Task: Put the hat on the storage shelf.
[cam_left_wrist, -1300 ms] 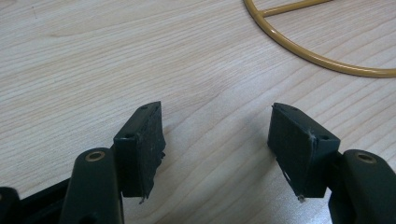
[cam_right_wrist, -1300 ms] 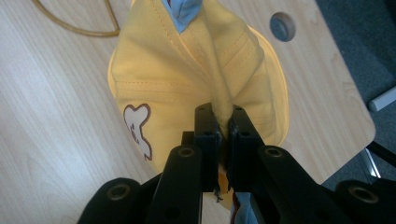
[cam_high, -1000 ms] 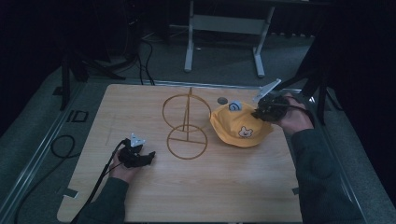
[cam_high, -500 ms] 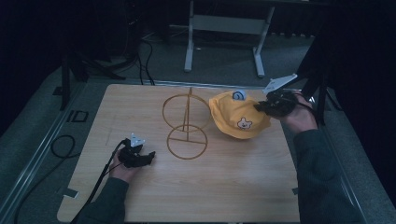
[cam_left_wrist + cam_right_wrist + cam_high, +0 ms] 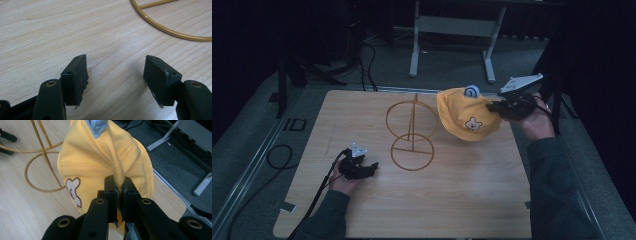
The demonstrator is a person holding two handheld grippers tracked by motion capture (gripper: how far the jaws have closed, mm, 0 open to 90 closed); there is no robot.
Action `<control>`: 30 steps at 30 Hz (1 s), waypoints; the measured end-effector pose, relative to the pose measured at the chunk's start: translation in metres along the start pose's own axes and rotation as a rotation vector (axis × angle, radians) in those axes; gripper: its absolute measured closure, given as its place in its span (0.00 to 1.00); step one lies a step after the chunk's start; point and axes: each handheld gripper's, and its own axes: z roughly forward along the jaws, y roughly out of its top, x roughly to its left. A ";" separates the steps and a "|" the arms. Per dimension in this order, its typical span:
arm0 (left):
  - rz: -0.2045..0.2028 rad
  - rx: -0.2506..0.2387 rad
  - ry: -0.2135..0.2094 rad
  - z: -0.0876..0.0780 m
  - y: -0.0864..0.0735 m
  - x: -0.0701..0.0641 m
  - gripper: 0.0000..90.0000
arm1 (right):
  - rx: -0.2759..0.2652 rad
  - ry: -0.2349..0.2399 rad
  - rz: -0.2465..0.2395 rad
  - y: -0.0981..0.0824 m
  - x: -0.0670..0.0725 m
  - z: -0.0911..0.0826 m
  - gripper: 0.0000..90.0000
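The right gripper (image 5: 496, 107) has lifted the yellow cap (image 5: 464, 120) off the counter (image 5: 462, 200) since a second ago, fingers pinched on a fold of its fabric, near the far right edge beside the gold wire stand (image 5: 411, 132). The left gripper (image 5: 368, 169) rests near the left edge, fingers apart, empty.

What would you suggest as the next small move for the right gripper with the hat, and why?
Probably carry the hat leftward toward the top ring of the wire stand. The right gripper is shut on a fold of the hat, which hangs above the table just beside the stand. The left gripper rests open on the table, apart from the stand.
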 end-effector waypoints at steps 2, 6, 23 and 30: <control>0.001 0.000 0.000 0.000 0.000 0.000 0.40 | -0.011 -0.005 0.002 0.003 0.000 -0.002 0.95; 0.001 0.001 -0.001 0.000 0.000 0.000 0.40 | -0.037 -0.005 0.006 0.007 0.000 -0.006 0.95; 0.002 0.002 -0.001 0.000 0.000 0.000 0.40 | -0.115 0.014 0.003 0.022 0.004 -0.020 0.95; 0.003 0.002 -0.001 0.000 0.000 0.000 0.40 | -0.130 0.035 -0.020 0.028 0.008 -0.024 0.95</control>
